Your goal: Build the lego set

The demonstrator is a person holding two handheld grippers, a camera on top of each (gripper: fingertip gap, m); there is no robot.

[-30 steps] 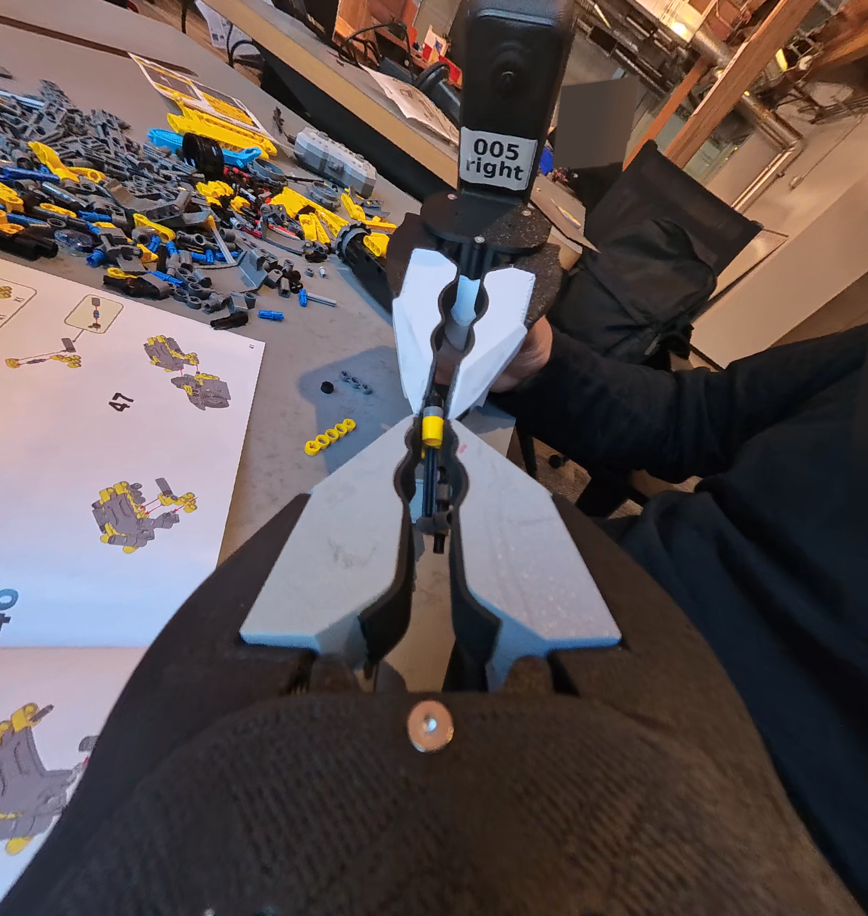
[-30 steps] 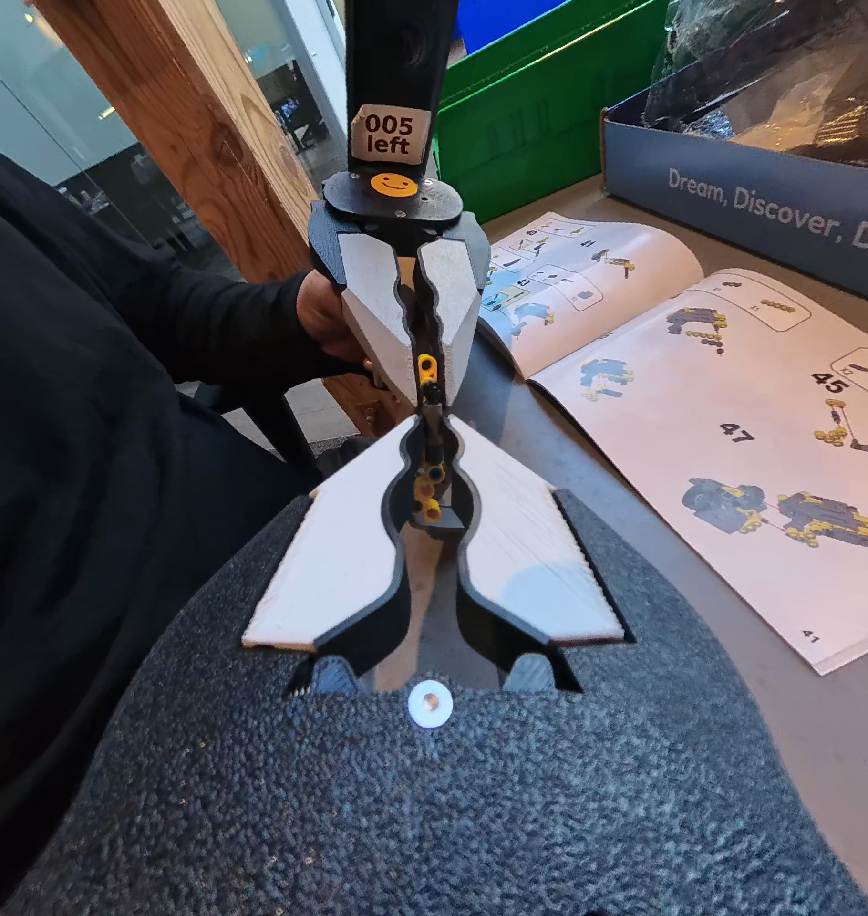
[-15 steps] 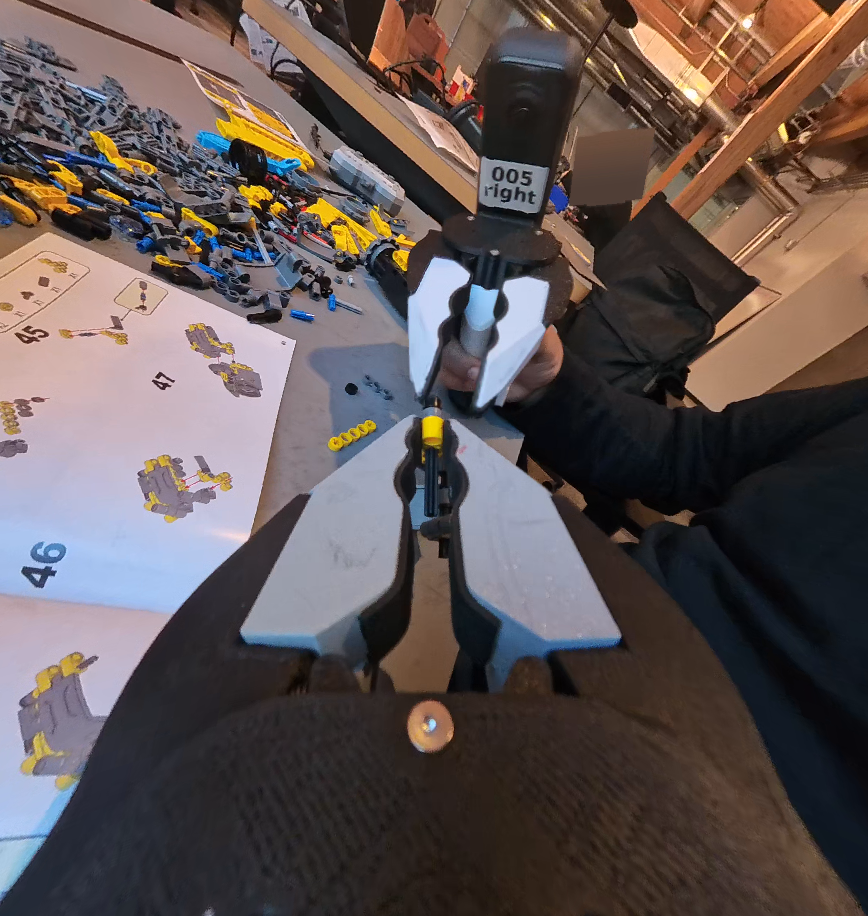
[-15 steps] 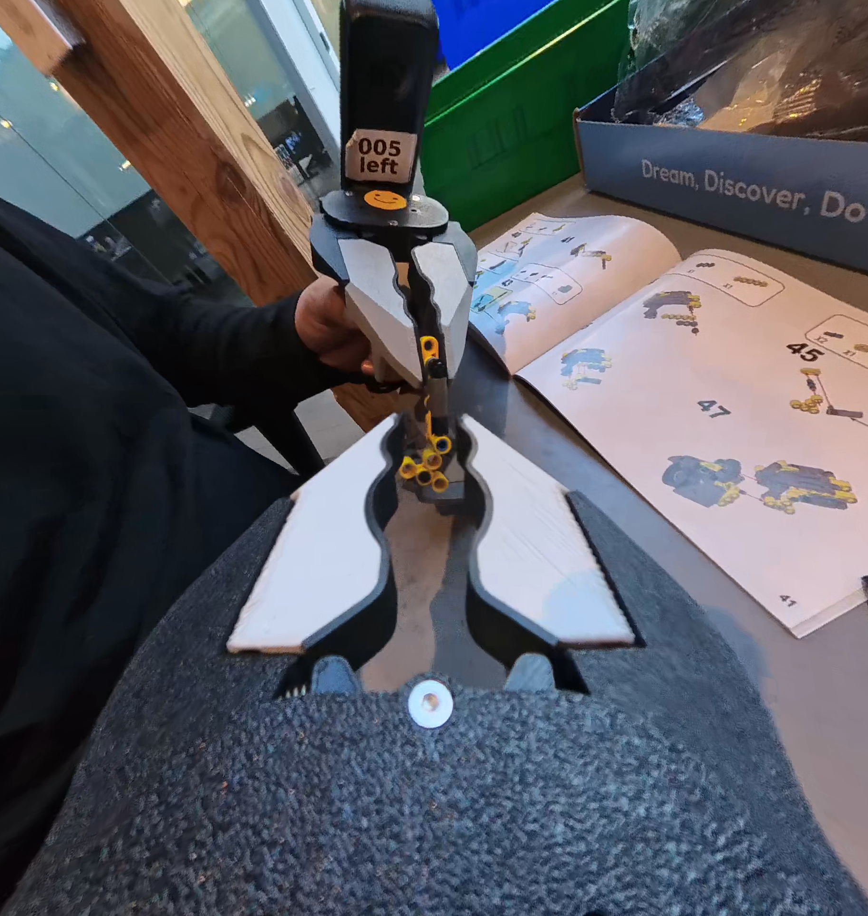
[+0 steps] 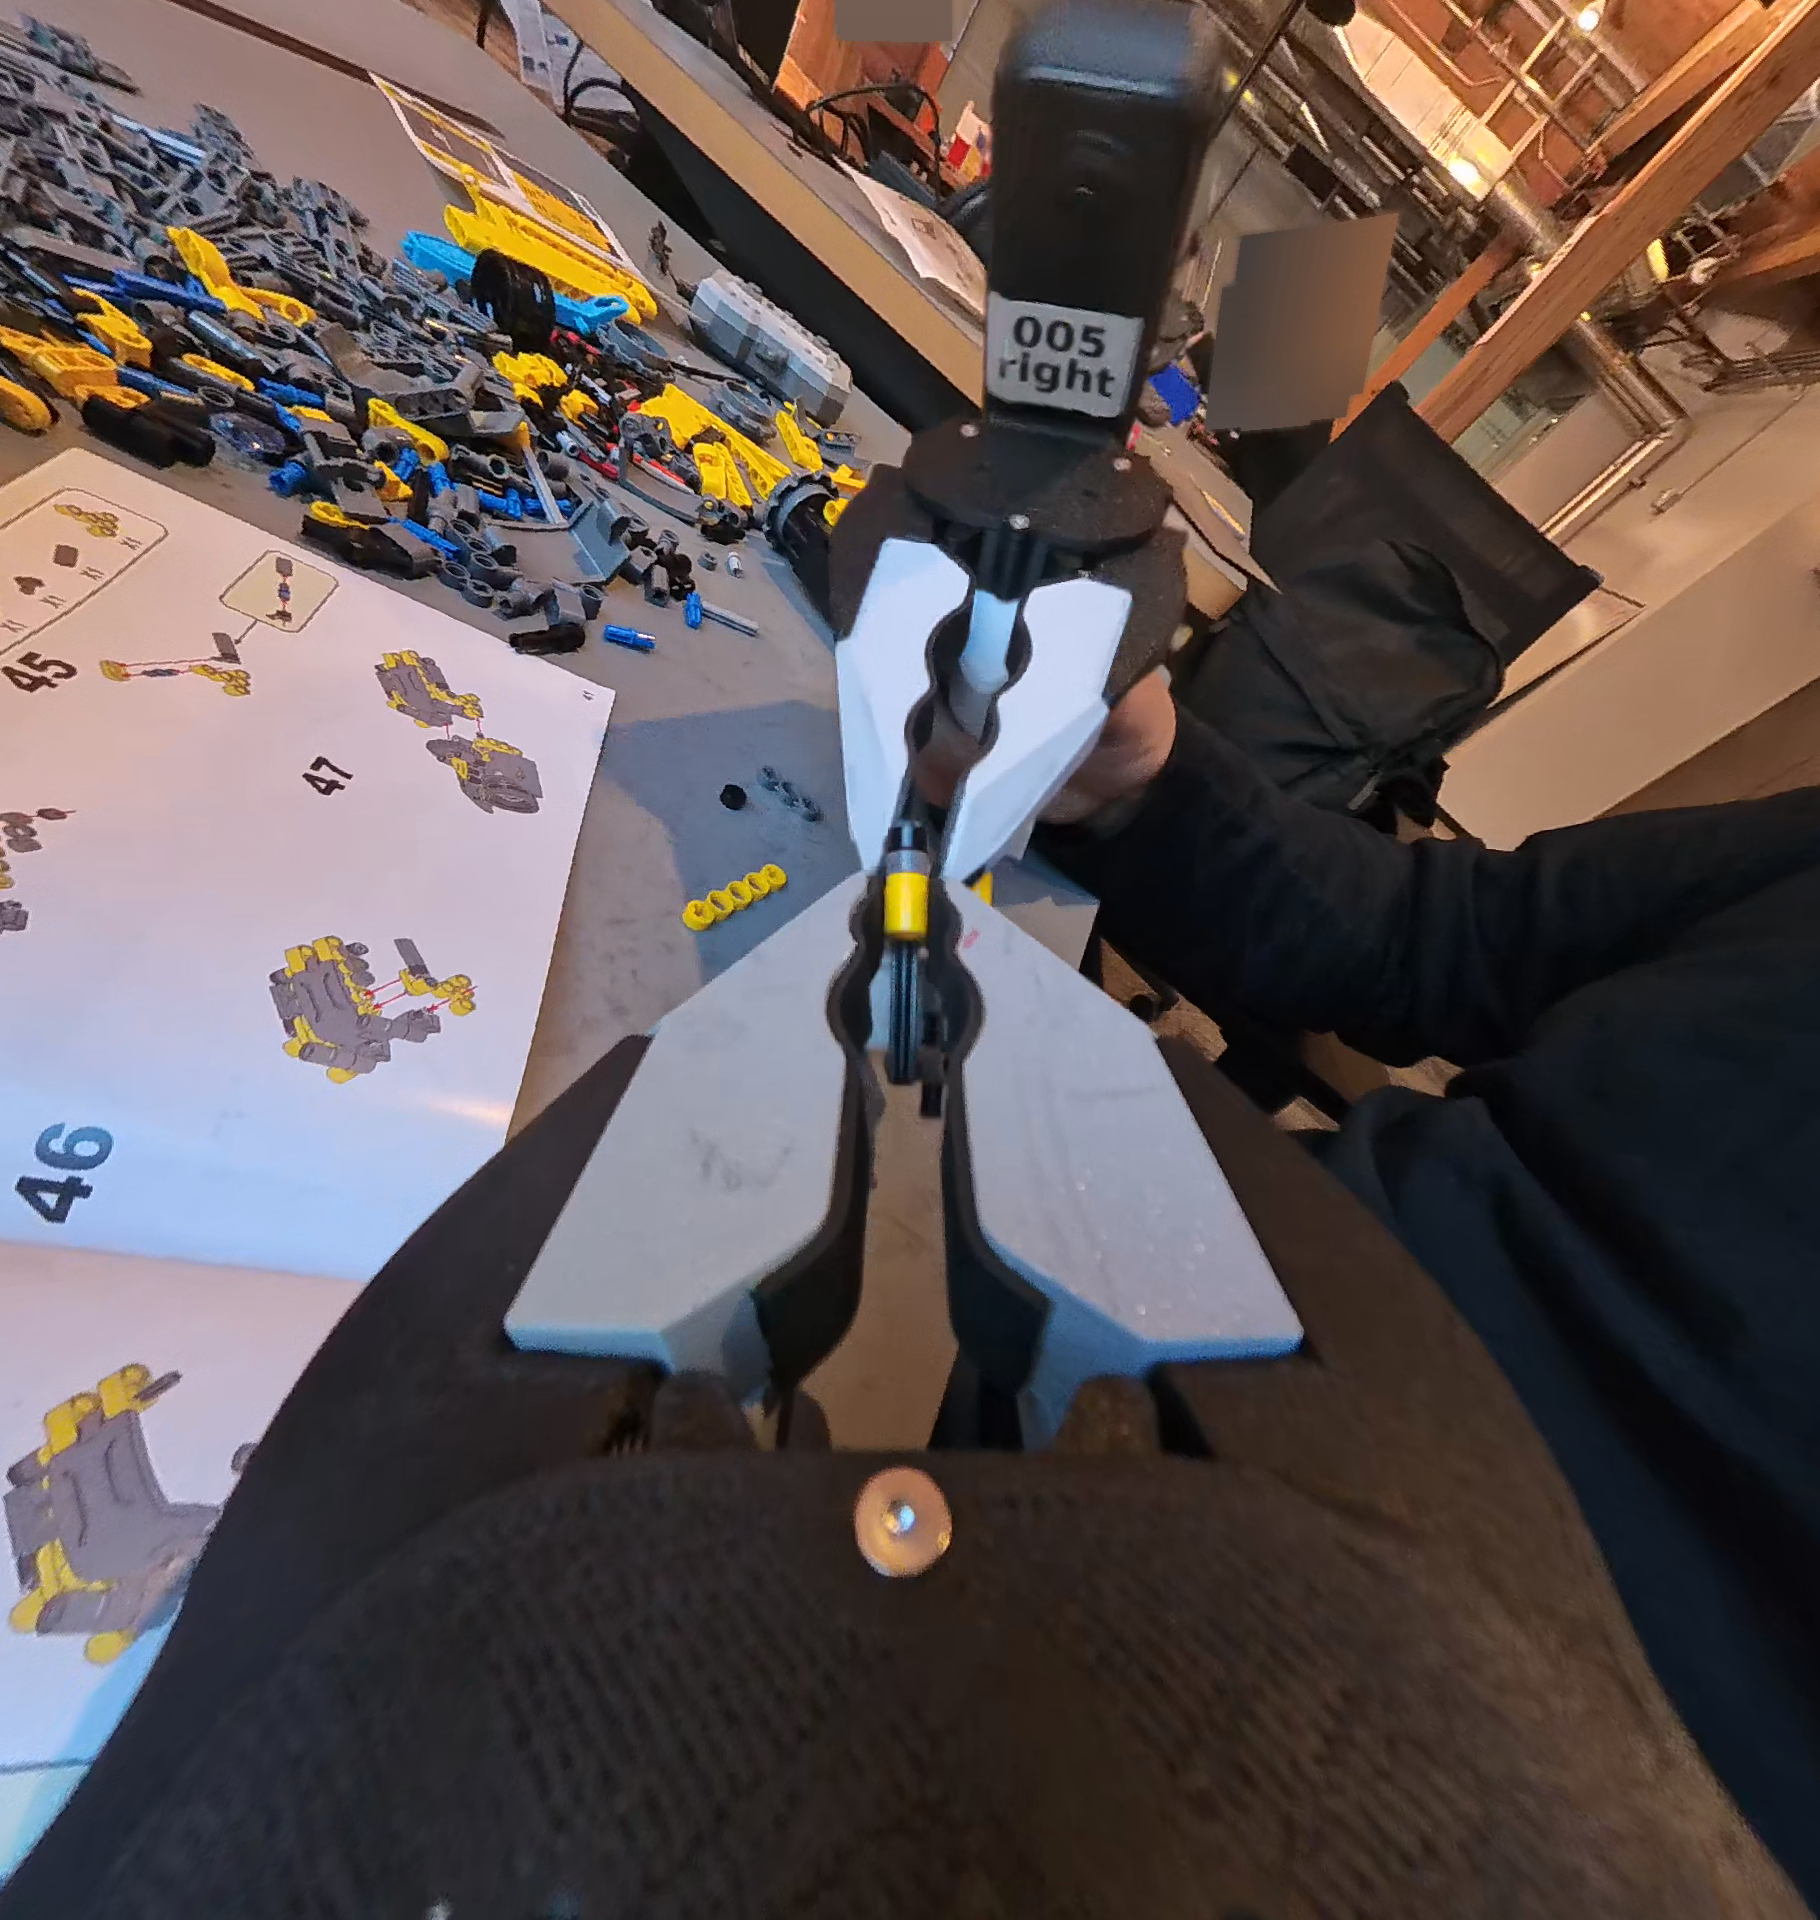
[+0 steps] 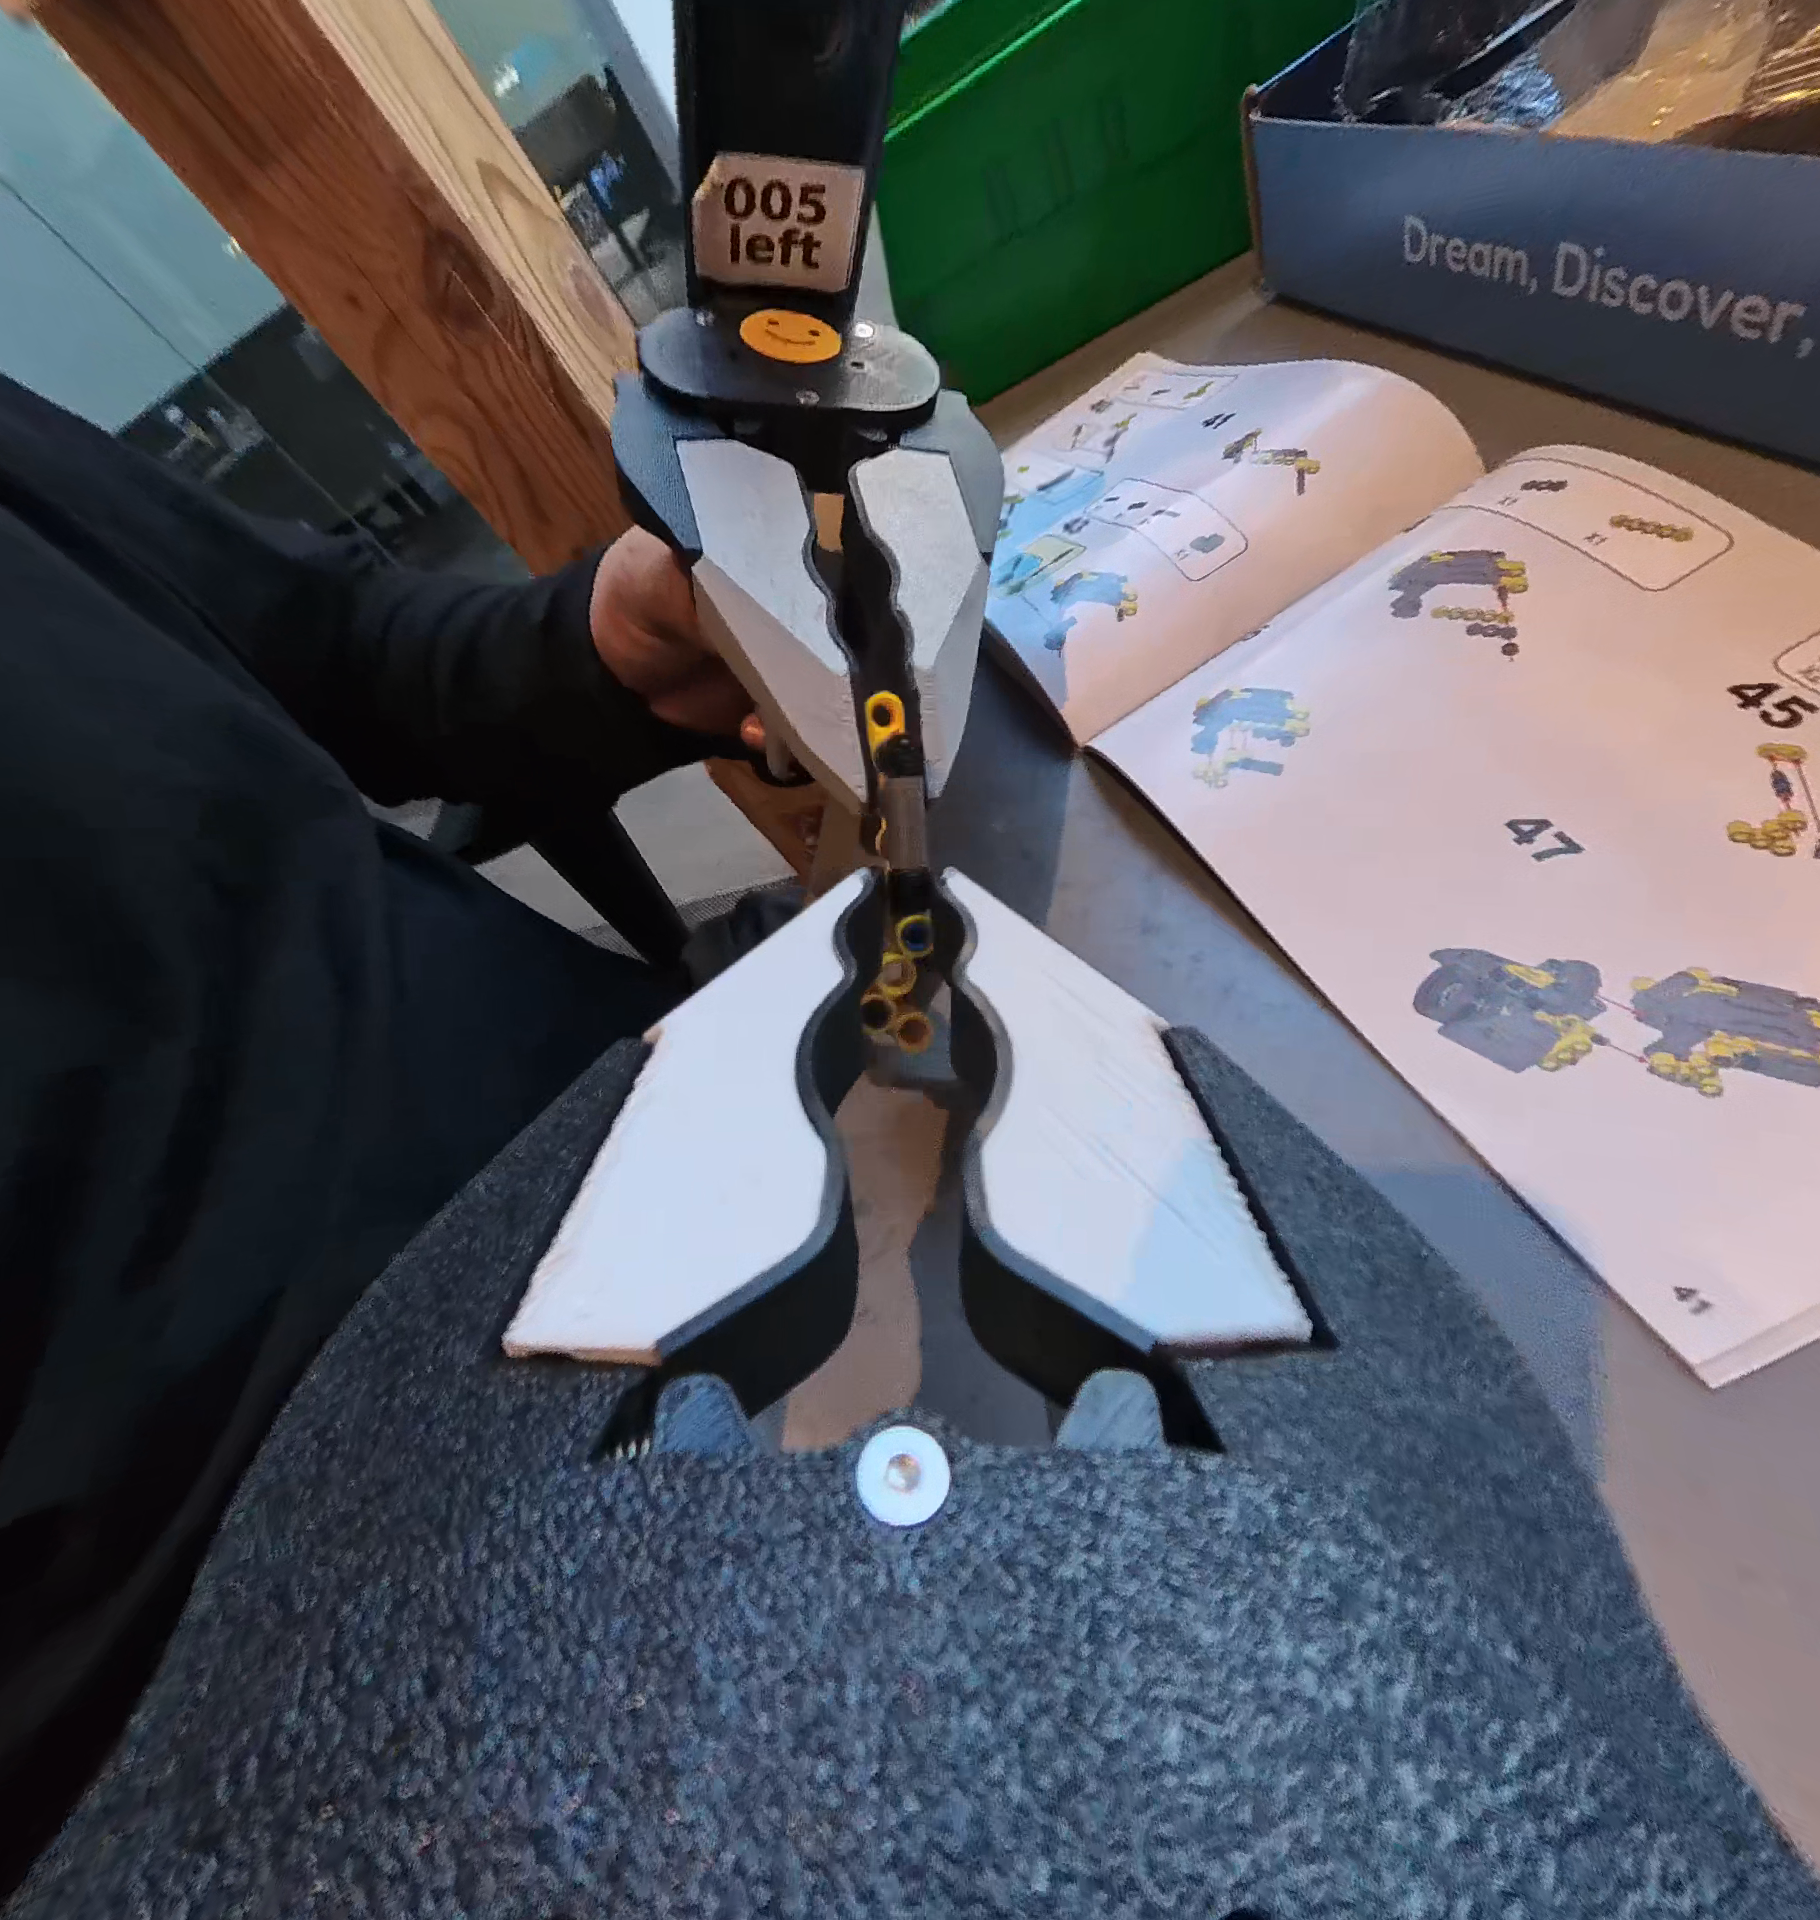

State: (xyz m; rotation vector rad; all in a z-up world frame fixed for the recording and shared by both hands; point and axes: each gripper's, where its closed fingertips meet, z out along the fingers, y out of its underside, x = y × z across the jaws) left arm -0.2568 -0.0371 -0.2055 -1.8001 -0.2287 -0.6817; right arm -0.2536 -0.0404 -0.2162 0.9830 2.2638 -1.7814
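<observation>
The left gripper (image 5: 904,904) is clenching a thin black rod with a yellow bush (image 5: 904,902), tip to tip with the right gripper (image 6: 901,899), itself closing on a small yellow-and-black beam cluster (image 6: 893,997). Keeping both axes aligned looks wise. Beyond, an open instruction booklet (image 6: 1457,790) is lying flat.

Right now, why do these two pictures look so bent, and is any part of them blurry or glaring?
Left wrist view: a wide-angle lens bows the table edge and beams; the instruction booklet carries a soft pinkish sheen; the left gripper is sharp, the black body below it soft. Right wrist view: the same bowing; the right gripper is fairly sharp, its grainy base smeared toward the corners.
</observation>
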